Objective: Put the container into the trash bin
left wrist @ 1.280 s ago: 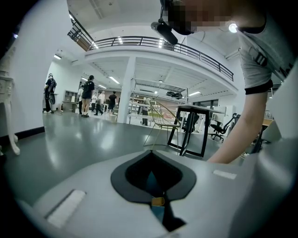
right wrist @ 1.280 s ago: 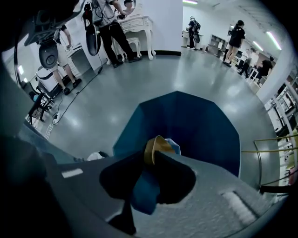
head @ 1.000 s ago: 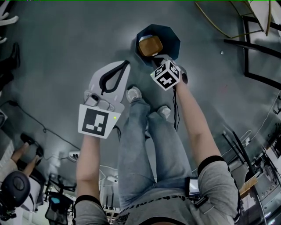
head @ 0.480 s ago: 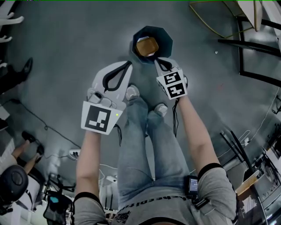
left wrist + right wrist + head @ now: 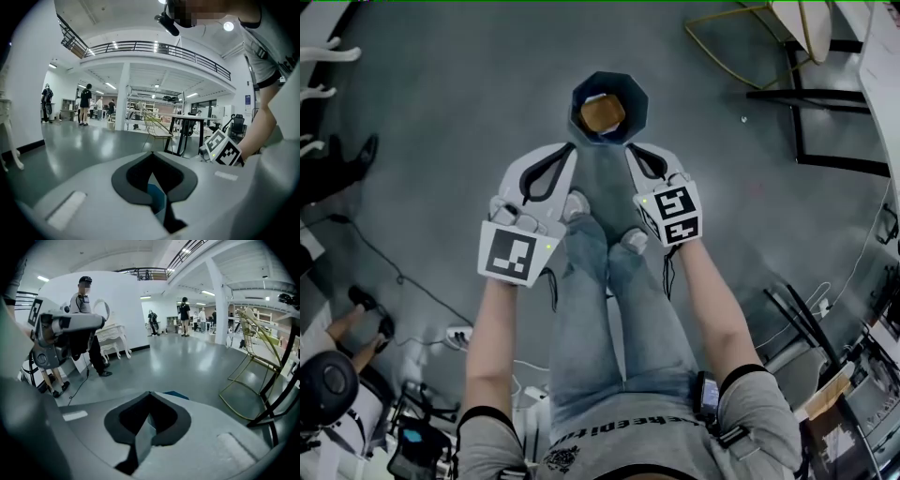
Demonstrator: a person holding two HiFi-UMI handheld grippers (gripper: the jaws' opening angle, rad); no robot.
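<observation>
In the head view a dark blue octagonal trash bin (image 5: 630,86) stands on the grey floor ahead of the person's feet. A brown container (image 5: 602,112) lies inside it. My left gripper (image 5: 572,147) points at the bin from the lower left, shut and holding nothing. My right gripper (image 5: 630,148) sits just below the bin's right side, also shut and holding nothing. The left gripper view shows a sliver of the blue bin (image 5: 157,200) through the closed jaws. In the right gripper view the bin's rim (image 5: 178,394) peeks past the jaw tips.
The person's legs and grey shoes (image 5: 577,202) stand between the grippers. A yellow wire chair (image 5: 741,37) and black table legs (image 5: 825,94) are at the far right. Cables (image 5: 384,272) and another person's feet (image 5: 366,305) are at the left.
My right gripper has drawn back from the bin's rim toward the person's body. The container stays in the bin. The left gripper has barely moved.
</observation>
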